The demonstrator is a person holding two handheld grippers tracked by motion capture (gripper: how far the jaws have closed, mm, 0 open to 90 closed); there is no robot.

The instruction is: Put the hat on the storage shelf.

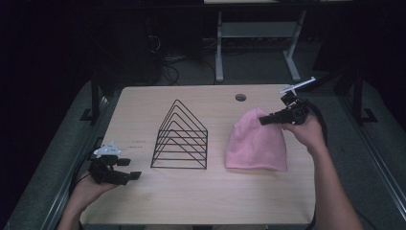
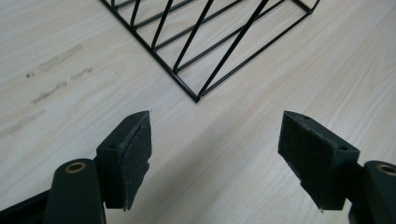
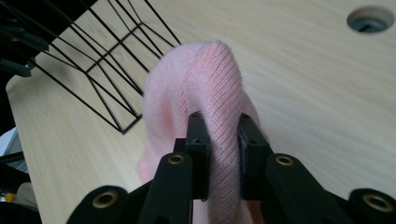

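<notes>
A pink knitted beanie (image 1: 256,141) lies on the right half of the wooden table (image 1: 206,196). My right gripper (image 1: 265,119) is shut on the beanie's top end, pinching a fold of pink knit (image 3: 219,93) between its jaws and lifting it slightly. A black wire rack (image 1: 181,138) of triangular frames stands at the table's middle. My left gripper (image 1: 130,168) rests near the front left edge, open with nothing between its pads (image 2: 130,154); the rack's near corner (image 2: 196,95) lies just ahead of it.
A round cable hole (image 1: 240,97) sits in the table's far right part. Behind the table are a dark floor, cables and a white desk frame (image 1: 258,33). Bare wood lies along the front between rack and edge.
</notes>
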